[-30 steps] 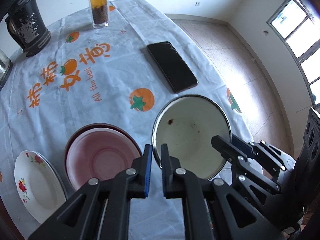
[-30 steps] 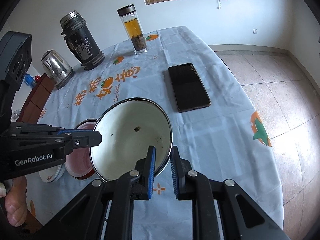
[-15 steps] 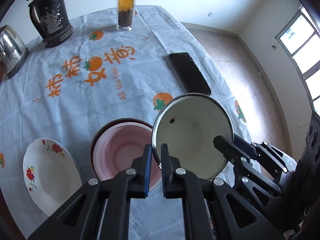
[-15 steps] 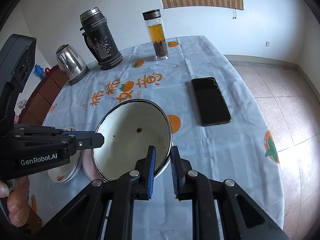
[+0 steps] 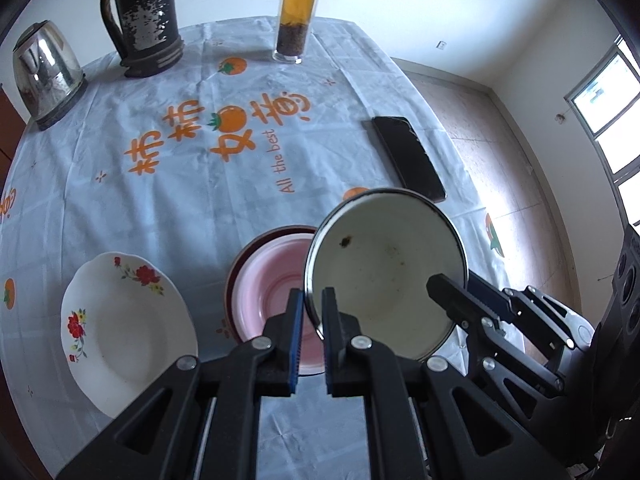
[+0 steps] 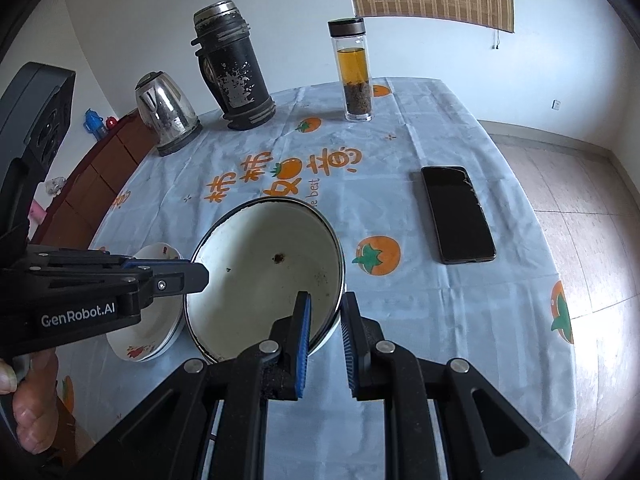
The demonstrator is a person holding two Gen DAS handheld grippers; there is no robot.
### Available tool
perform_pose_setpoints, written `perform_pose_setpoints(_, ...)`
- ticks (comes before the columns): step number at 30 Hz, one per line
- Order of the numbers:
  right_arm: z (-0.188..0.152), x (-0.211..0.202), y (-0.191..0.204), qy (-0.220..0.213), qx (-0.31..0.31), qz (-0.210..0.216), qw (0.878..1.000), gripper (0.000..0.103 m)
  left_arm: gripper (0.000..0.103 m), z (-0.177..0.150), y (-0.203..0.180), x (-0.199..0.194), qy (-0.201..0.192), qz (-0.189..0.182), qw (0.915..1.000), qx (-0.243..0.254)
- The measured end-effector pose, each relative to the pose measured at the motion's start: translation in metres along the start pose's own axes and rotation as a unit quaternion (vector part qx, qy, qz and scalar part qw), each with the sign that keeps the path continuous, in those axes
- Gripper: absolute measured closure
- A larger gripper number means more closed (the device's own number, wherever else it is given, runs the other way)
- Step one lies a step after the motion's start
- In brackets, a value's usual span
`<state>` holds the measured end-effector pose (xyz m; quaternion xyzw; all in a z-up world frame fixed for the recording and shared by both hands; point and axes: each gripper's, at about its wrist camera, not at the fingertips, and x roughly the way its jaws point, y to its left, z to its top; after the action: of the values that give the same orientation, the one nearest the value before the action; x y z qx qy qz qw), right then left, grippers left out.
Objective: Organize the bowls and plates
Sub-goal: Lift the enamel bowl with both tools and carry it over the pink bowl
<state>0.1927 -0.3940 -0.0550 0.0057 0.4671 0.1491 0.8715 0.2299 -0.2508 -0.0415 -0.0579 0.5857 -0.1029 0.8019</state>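
Observation:
A white enamel bowl (image 5: 386,276) with a dark rim is held up off the table by both grippers. My left gripper (image 5: 311,308) is shut on its left rim. My right gripper (image 6: 325,316) is shut on its near right rim; it also shows in the left wrist view (image 5: 440,284). The bowl (image 6: 264,276) is tilted and sits partly above a pink bowl (image 5: 272,288) nested in a dark red one. A white floral plate (image 5: 124,328) lies left of them and also shows in the right wrist view (image 6: 148,332).
On the orange-print tablecloth (image 5: 192,184) lie a black phone (image 5: 408,158), a glass tea bottle (image 5: 296,12), a black thermos (image 5: 140,20) and a steel kettle (image 5: 44,76). The table edge and tiled floor (image 6: 580,208) are to the right.
Both grippers have risen and drawn back with the white bowl; it has moved from beside the pink bowl to partly above it. More of the table shows.

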Motion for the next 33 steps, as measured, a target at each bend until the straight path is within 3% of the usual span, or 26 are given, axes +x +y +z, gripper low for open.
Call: perform_pose_setpoints(33, 0.001, 0.022, 0.027, 0.022, -0.03, 0.009, 0.999, 0.086, 0.098, -0.008, 0.033, 0.0, 0.003, 0.004, 0.9996, -0.028)
